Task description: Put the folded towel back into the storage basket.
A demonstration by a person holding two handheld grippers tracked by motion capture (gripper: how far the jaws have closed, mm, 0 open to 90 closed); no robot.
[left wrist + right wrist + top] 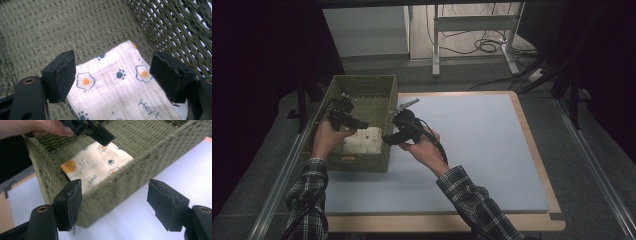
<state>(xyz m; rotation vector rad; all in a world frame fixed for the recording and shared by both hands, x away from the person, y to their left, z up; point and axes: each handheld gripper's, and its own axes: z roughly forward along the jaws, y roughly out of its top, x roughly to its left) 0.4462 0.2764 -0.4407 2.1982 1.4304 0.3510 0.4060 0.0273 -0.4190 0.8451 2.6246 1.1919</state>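
A folded white cloth [362, 141] printed with fried eggs and paw marks lies in the near end of a green woven basket [362, 77]. My left gripper [362, 125] hovers just over it inside the basket. In the left gripper view its jaws [112, 72] stand open, with the cloth [117, 85] below and between them but untouched. My right gripper [388, 140] is outside the basket's right wall, over the mat. In the right gripper view it [115, 202] is open and empty, facing the basket wall [140, 170], with the cloth [95, 165] and the left gripper [100, 135] beyond.
The basket stands at the left edge of a pale blue mat [472, 145] on a wooden table. The mat stretches bare to the right of the hands. A metal desk frame with cables [472, 30] stands on the floor behind the table.
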